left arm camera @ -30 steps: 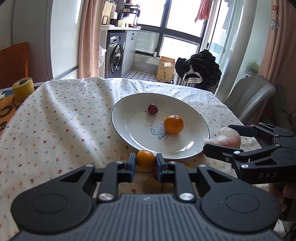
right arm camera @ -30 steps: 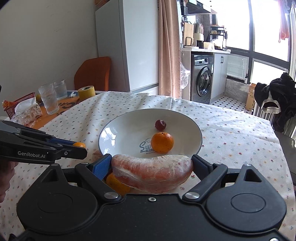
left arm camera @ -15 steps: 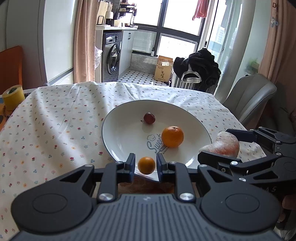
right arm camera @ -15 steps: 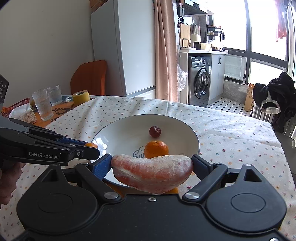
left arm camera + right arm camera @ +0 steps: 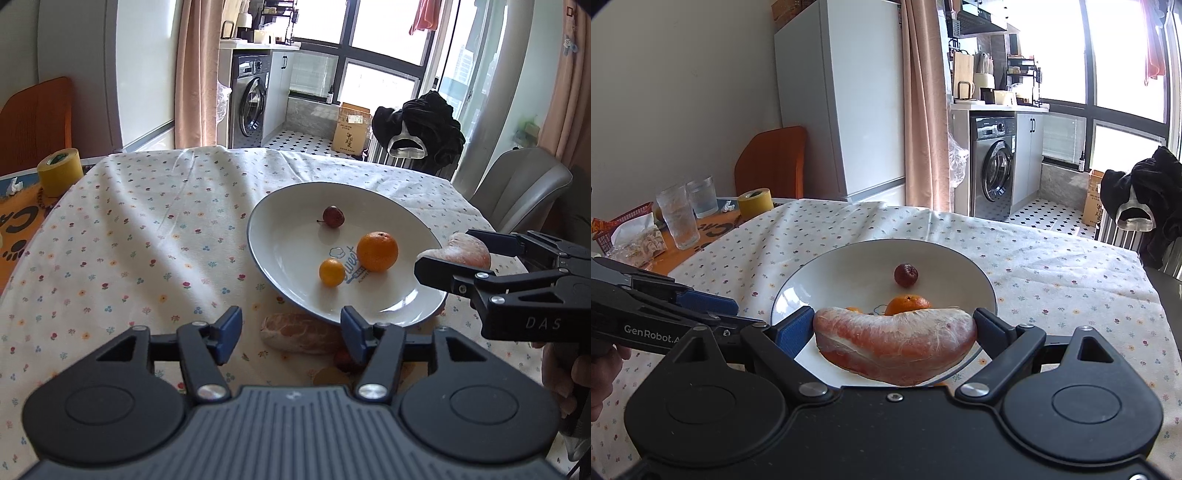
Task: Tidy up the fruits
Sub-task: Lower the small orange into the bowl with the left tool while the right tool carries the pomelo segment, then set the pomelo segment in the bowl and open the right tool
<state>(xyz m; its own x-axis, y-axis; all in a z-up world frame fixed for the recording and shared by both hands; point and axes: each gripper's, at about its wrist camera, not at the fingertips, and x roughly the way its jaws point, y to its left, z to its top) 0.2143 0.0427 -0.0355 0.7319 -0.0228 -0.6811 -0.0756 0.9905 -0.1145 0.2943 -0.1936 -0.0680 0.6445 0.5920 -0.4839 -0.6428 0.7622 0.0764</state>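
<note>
Your left hand-held gripper [image 5: 289, 334] hovers low over the near edge of the tabletop [image 5: 140, 236], its blue pads spread apart and holding nothing. Just ahead of it, one peeled pomelo segment [image 5: 299, 332] lies on the flowered cloth, touching or tucked against the near rim of the white plate [image 5: 258, 240]. A small dark red fruit and something orange sit half hidden behind your right-hand pad; what they are is too obscured to tell.

On the plate: a small orange [image 5: 331, 272] near the middle, a larger orange [image 5: 377, 251] just beside it, a dark red fruit [image 5: 333, 216] toward the far side.

Your right hand-held gripper [image 5: 894, 330] is clamped end to end on a second pomelo segment [image 5: 895, 345], held above the plate's near-right rim, not yet lowered.

Risks, as I judge them:
- The held segment looks soft and membrane-covered; squeeze harder and it may tear or leak.
- Release it at the rim and it may slide off onto the cloth.
- Set it down carelessly and it could knock the round oranges rolling.
- Reach for the loose segment with the left and your pad may catch the plate rim and tip or shove the plate.
- The two grippers work close together; they could collide.
</note>
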